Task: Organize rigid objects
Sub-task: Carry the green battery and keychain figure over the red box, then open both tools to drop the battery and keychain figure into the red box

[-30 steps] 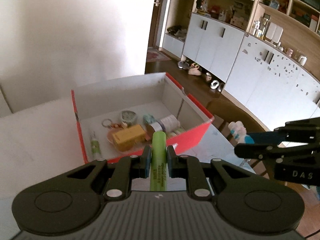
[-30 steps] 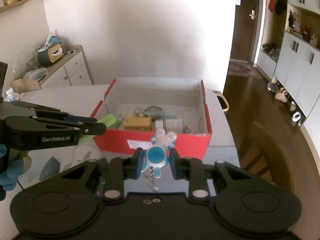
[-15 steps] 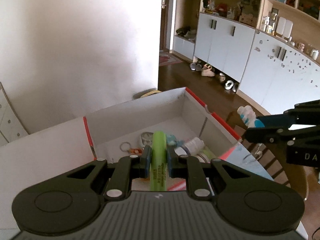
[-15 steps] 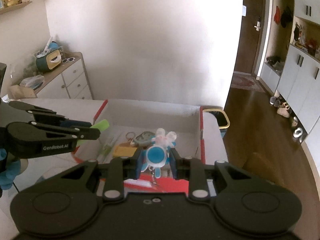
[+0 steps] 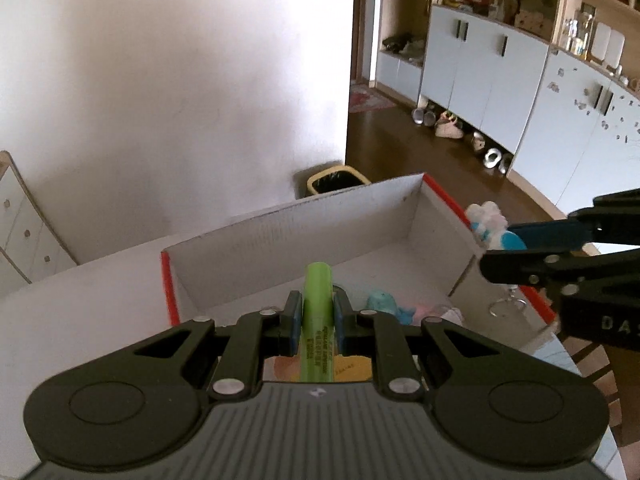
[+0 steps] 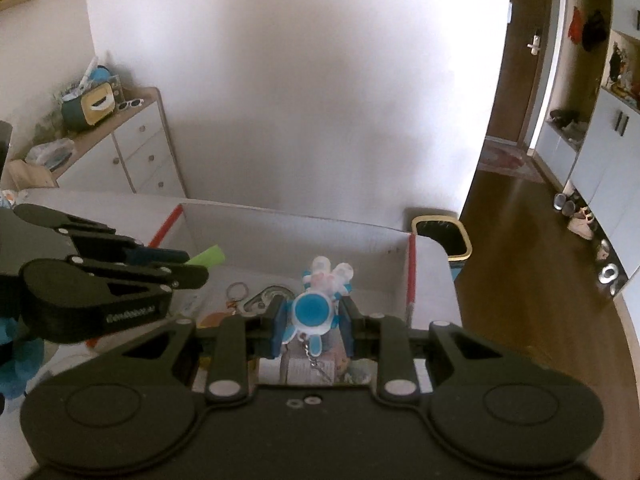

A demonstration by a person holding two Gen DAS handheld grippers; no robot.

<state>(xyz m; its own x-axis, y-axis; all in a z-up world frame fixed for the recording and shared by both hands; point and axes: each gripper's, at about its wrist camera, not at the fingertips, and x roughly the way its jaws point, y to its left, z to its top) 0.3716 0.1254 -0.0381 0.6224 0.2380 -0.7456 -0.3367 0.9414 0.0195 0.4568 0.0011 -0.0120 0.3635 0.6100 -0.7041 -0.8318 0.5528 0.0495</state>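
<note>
Hanging over the red-rimmed box (image 5: pixel 436 216), left tool (image 5: pixel 316 312) clamps a green highlighter (image 5: pixel 318 320) lengthwise; right tool (image 6: pixel 312 320) grips a blue keychain figure (image 6: pixel 314 308).

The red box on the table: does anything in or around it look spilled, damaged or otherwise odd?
Nothing stands out. The red box sits upright with no visible damage, small items lying loose on its floor. The left gripper holds a green highlighter and the right gripper a blue-and-white toy keychain, both over the box.

The left gripper (image 5: pixel 316 316) hides the box's (image 5: pixel 304 220) near contents
</note>
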